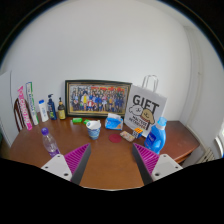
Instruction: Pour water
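Wooden desk [110, 165] crowded; tongs [110, 160] wide, empty, well short of bottle [48, 141] and cup [94, 128]. Risk: approach clipped neighbours, toppled bottle, spilled water.

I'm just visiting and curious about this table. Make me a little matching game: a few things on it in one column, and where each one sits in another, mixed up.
Things:
1. framed photo
2. gift bag
3. clear bottle
4. cup

Places:
A. near the table's middle, beyond the open tool
B. beside the tool's left finger
C. leaning on the back wall
D. standing right of the photo

Pairs: 1-C, 2-D, 3-B, 4-A
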`<state>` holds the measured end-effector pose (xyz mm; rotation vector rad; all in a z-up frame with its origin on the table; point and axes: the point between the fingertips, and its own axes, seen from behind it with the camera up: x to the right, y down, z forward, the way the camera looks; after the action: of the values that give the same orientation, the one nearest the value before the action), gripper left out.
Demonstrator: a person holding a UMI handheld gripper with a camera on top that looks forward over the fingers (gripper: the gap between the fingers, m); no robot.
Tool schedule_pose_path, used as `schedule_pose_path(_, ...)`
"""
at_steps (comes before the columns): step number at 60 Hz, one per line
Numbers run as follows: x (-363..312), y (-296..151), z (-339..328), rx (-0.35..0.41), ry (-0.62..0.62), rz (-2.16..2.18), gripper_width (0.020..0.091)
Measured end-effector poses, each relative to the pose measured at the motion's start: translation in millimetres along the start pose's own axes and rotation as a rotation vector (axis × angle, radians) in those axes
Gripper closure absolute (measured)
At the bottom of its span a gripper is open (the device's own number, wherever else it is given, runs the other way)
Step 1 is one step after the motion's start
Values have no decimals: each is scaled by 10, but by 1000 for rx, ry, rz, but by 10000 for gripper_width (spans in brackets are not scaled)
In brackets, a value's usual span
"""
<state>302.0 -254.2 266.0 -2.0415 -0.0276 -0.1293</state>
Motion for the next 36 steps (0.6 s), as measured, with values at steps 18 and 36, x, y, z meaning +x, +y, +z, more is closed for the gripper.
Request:
schedule_pose_path(18, -416, 567, -28, -50, -20, -22, 250)
schedule_pose_path(36, -1758, 1252, 99, -91, -173, -19, 246)
